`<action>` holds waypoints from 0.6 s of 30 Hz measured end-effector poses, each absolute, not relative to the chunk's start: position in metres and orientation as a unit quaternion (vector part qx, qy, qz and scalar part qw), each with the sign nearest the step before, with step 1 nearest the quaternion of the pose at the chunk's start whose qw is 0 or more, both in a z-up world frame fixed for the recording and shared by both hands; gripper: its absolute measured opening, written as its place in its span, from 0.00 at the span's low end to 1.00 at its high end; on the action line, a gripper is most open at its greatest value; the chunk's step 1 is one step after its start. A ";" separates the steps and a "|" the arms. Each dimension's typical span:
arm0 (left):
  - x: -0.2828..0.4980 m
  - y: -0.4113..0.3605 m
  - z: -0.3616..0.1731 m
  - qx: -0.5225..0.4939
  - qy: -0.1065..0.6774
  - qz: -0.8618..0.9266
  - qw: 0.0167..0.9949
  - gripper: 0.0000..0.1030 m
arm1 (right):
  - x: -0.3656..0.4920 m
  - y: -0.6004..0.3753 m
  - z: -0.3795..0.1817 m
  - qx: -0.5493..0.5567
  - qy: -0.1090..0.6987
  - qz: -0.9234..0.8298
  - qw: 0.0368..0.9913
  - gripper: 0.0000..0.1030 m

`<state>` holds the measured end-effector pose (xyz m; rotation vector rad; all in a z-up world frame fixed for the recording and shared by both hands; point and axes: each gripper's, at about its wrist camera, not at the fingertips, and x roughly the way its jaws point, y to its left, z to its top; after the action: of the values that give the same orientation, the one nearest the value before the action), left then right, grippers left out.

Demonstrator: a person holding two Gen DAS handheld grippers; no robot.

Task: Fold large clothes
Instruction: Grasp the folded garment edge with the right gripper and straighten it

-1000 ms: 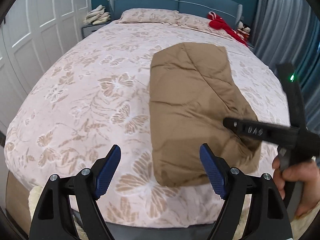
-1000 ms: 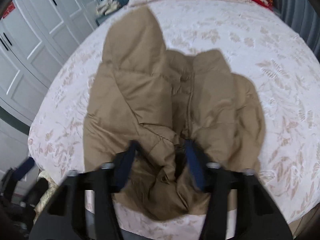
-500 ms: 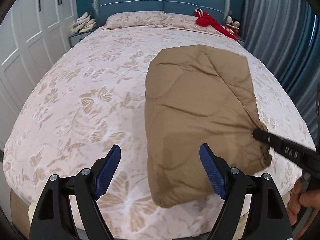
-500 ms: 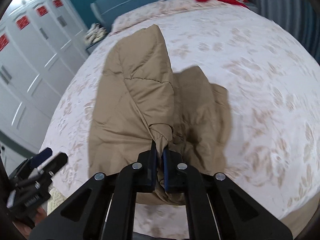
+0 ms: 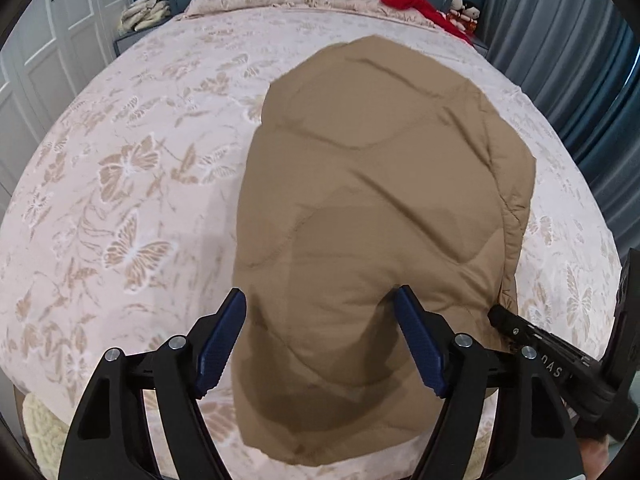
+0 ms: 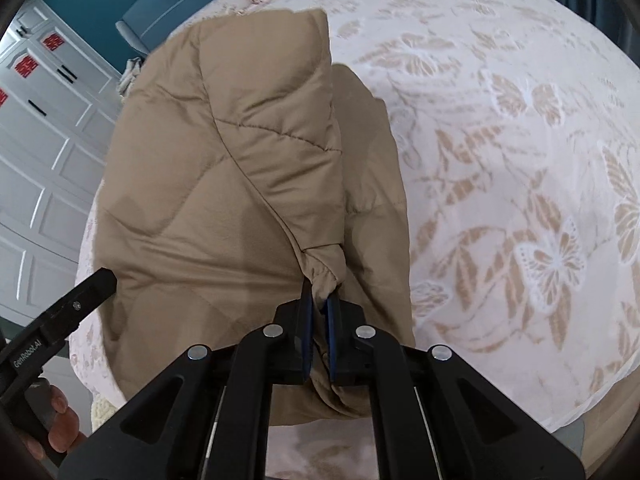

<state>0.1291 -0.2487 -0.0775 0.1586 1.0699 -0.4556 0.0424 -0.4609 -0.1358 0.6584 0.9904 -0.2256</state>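
R gripper [image 6: 319,307] clamped on sleeve cuff [image 6: 325,268] of tan jacket [image 5: 376,216] on bed [image 5: 120,184], prob to fold sleeve across. L gripper [image 5: 320,338] wide open over hem, holding nothing, likely ready to pin.

- Jacket [image 5: 372,216] near hem: hidden behind left gripper [image 5: 320,340] frame.
- Cuff [image 6: 322,272] tip: buried between right gripper [image 6: 319,320] pads.
- Small figures [image 5: 464,8] beside headboard: too small to identify.
- Hand [image 6: 56,420]: cut off at picture edge.
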 end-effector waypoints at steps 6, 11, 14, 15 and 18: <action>0.126 -0.267 -0.095 0.119 0.498 -0.199 0.836 0.73 | 0.047 -0.460 -0.146 0.297 0.477 -0.112 0.820 0.09; 0.129 -0.270 -0.102 0.124 0.501 -0.199 0.833 0.73 | 0.024 -0.467 -0.103 0.286 0.428 -0.149 0.844 0.13; 0.128 -0.272 -0.102 0.126 0.500 -0.196 0.834 0.73 | 0.031 -0.463 -0.072 0.252 0.410 -0.142 0.865 0.10; 0.128 -0.273 -0.102 0.126 0.501 -0.195 0.834 0.73 | 0.039 -0.459 -0.066 0.234 0.410 -0.138 0.871 0.10; 0.129 -0.274 -0.102 0.127 0.504 -0.193 0.833 0.73 | 0.070 -0.447 -0.066 0.171 0.427 -0.145 0.876 0.09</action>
<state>0.1290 -0.2743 -0.1022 0.2682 1.0677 -0.4084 0.0698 -0.4473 -0.0663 0.3564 0.8915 -0.3023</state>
